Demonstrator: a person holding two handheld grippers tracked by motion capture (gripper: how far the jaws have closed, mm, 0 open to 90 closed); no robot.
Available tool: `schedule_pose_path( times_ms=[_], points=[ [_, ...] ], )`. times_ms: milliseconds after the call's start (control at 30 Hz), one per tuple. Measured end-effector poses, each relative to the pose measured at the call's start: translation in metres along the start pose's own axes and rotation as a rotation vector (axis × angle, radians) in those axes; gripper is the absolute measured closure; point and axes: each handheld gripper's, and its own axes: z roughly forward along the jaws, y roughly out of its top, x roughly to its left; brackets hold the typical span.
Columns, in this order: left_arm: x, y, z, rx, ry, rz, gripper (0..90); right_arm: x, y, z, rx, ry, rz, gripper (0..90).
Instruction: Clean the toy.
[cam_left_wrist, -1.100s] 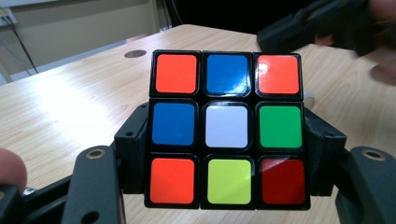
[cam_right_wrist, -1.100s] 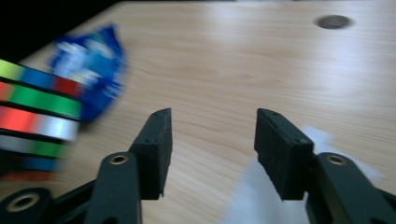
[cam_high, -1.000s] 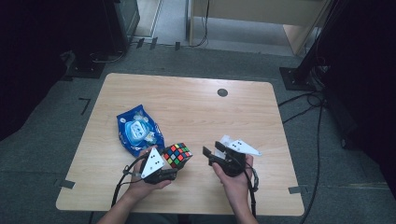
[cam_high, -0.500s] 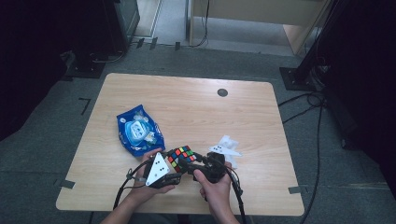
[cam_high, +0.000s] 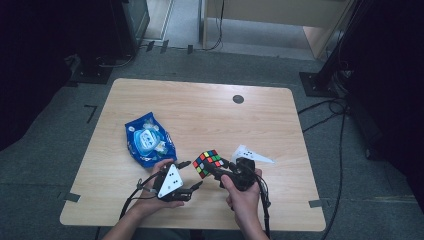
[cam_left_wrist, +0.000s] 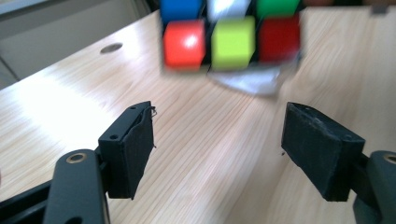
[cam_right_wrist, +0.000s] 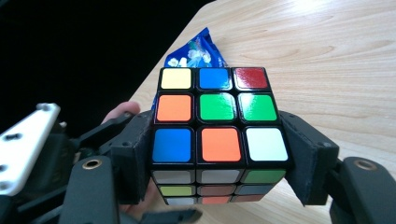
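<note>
A scrambled Rubik's cube (cam_high: 207, 163) hangs just above the wooden table (cam_high: 200, 110) near its front edge. My right gripper (cam_high: 216, 167) is shut on it, and in the right gripper view the two black jaws press the sides of the cube (cam_right_wrist: 217, 135). My left gripper (cam_high: 192, 175) is to the left of the cube, open with nothing between its jaws. In the left gripper view the cube (cam_left_wrist: 231, 35) shows blurred beyond the open left gripper (cam_left_wrist: 217, 144).
A blue snack packet (cam_high: 149, 140) lies on the table behind my left hand, and the packet (cam_right_wrist: 196, 53) also shows behind the cube. A small round hole (cam_high: 238, 99) sits near the table's far edge. Cables trail off the front edge.
The cube was at my left gripper. My right gripper came in from the right and shut on it, and my left gripper has opened and drawn back to the left.
</note>
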Motion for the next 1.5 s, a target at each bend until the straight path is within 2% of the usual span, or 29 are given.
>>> schedule_pose_path(
  times_ms=[133, 267, 400, 533, 733, 833, 933, 1000, 1067, 1200, 1267, 1333, 1400, 1500],
  points=[
    [0.004, 0.000, -0.002, -0.002, 0.015, -0.001, 26.3, 0.001, 0.004, 0.001, 0.088, 0.025, -0.035, 34.3],
    [0.003, 0.002, -0.003, -0.003, 0.015, 0.011, 24.8, 0.004, 0.000, 0.008, 0.136, 0.040, -0.046, 34.3],
    [-0.002, 0.003, -0.002, -0.001, 0.022, 0.027, 23.0, 0.007, -0.001, 0.011, 0.146, 0.034, -0.067, 34.2],
    [-0.007, 0.008, -0.002, -0.021, 0.019, 0.039, 20.7, 0.006, -0.003, 0.015, 0.168, 0.049, -0.051, 34.1],
    [-0.012, 0.010, 0.000, -0.028, 0.007, 0.047, 17.9, 0.009, -0.007, 0.020, 0.202, 0.043, -0.055, 34.2],
    [-0.017, 0.012, 0.002, -0.028, 0.020, 0.057, 18.0, 0.009, -0.010, 0.023, 0.228, 0.046, -0.056, 34.1],
    [-0.021, 0.010, 0.003, -0.031, 0.026, 0.080, 24.9, 0.009, -0.011, 0.025, 0.236, 0.044, -0.060, 34.1],
    [-0.022, 0.010, 0.003, -0.034, 0.019, 0.080, 30.4, 0.008, -0.010, 0.025, 0.230, 0.044, -0.055, 34.1],
    [-0.022, 0.011, 0.003, -0.035, 0.007, 0.072, 33.3, 0.007, -0.010, 0.025, 0.234, 0.048, -0.058, 34.1],
    [-0.013, 0.010, 0.001, -0.028, 0.031, 0.027, 33.7, 0.004, -0.003, 0.018, 0.229, 0.085, -0.070, 33.9],
    [-0.006, 0.007, 0.000, -0.024, 0.054, -0.006, 33.7, 0.000, 0.004, 0.009, 0.198, 0.100, -0.077, 33.7],
    [0.001, 0.005, -0.003, -0.023, 0.059, -0.047, 33.7, -0.007, 0.014, -0.005, 0.140, 0.080, -0.098, 33.7],
    [0.006, 0.004, -0.004, -0.026, 0.066, -0.068, 33.7, -0.016, 0.021, -0.016, 0.090, 0.017, -0.135, 33.7],
    [0.009, 0.004, -0.006, -0.033, 0.067, -0.082, 33.7, -0.036, 0.021, -0.020, 0.061, -0.136, -0.246, 33.6]
  ],
)
